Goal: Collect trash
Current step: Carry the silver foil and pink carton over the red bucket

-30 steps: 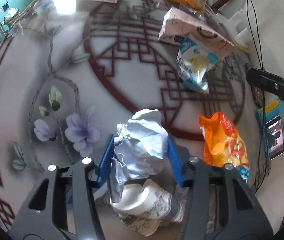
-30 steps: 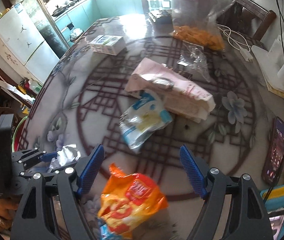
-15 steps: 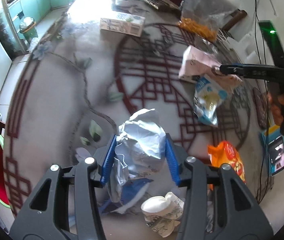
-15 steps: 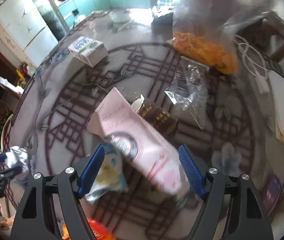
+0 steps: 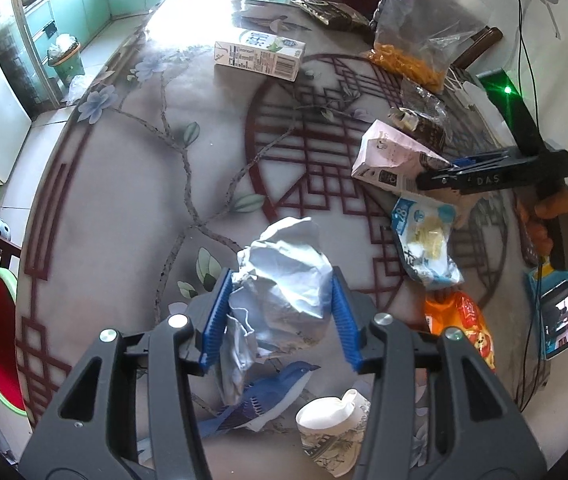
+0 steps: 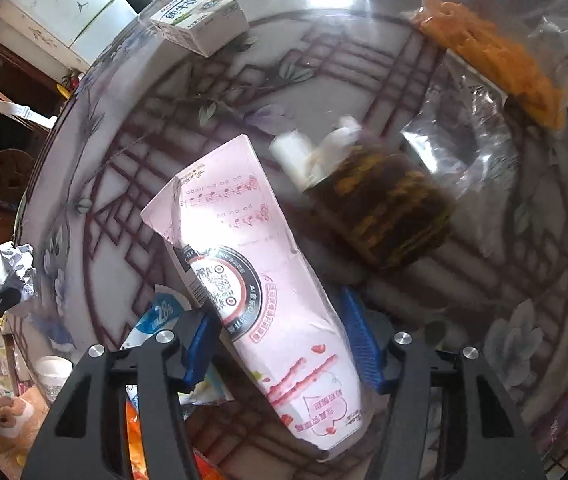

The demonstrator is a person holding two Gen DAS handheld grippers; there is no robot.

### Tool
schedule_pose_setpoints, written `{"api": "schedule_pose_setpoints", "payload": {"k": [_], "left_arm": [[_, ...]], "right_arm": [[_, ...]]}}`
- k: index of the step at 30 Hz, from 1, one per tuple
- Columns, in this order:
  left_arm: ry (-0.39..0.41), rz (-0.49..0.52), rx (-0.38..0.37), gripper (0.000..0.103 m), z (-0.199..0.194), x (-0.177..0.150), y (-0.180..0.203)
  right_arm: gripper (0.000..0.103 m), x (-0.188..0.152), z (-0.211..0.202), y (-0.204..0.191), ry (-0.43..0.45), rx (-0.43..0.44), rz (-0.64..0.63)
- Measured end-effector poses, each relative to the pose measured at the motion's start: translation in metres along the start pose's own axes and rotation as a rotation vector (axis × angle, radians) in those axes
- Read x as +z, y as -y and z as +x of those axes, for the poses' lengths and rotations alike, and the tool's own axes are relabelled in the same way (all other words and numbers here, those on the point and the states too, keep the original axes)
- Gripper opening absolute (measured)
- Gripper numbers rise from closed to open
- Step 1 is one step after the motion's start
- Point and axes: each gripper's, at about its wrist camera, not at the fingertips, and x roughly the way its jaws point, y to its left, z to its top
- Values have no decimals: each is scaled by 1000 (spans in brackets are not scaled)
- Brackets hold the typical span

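Crumpled white paper (image 5: 284, 276) is sitting pinched between my left gripper (image 5: 280, 316) jaws at the lower centre of the left wrist view; both blue pads are pressing its sides, so the jaws are standing narrow and holding it. I am holding it over the painted table (image 5: 132, 184). Below it in the frame, a squashed paper cup (image 5: 331, 428) is lying on the table beside a painted blue bird.

In the right wrist view, my right gripper (image 6: 280, 344) is pointing steeply down with the pink carton (image 6: 260, 280) lying between its jaws at lower centre. The jaws are closing around it. The left pad is lying against the carton's edge; the right pad is just beside its other edge, and I cannot tell whether it is touching.

In the left wrist view the same carton is lying at middle right, under the right gripper's black body. Just below it, a blue and white snack wrapper (image 5: 423, 248) is lying flat, and an orange snack bag (image 5: 463, 324) is lying lower right. A white milk box (image 5: 260, 56) is sitting at upper centre, well apart. A clear bag holding orange snacks (image 5: 415, 60) is sitting at upper right. A dark brown wrapper (image 6: 387, 216) is lying just right of the pink carton in the right wrist view, blurred.
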Motion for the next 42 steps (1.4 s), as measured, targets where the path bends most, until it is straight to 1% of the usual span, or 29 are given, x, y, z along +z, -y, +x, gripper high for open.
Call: {"api": "schedule_pose_setpoints", "payload": {"k": [1, 3, 5, 8, 11, 14, 16, 22, 27, 30, 37, 42], "left_arm": [[4, -1, 1, 46, -2, 0, -1], [18, -8, 4, 46, -7, 0, -3], [39, -19, 6, 46, -14, 0, -7], [67, -34, 11, 46, -25, 0, -13], [92, -34, 29, 46, -34, -2, -18], [103, -46, 29, 46, -40, -8, -25], [111, -54, 29, 46, -46, -12, -29], [143, -57, 18, 46, -61, -19, -36], [160, -59, 11, 46, -72, -27, -43], [163, -61, 10, 46, -76, -31, -48], [167, -69, 10, 46, -86, -44, -69], [152, -66, 9, 46, -91, -55, -91]], "right_arm": [[44, -1, -2, -2, 10, -4, 6], [39, -5, -9, -8, 38, -8, 11], [38, -8, -19, -14, 73, -8, 19], [38, -16, -45, -24, 169, -25, 68], [38, -31, -75, -42, 287, -65, 128], [38, -38, -97, -65, 368, -118, 136], [38, -44, -107, -82, 407, -149, 138], [38, -60, -135, -117, 500, -197, 134], [38, -69, -149, -139, 539, -195, 119], [38, -69, -149, -151, 546, -187, 113], [39, -70, -139, -179, 525, -181, 110], [39, -70, -129, -199, 513, -180, 122]]}}
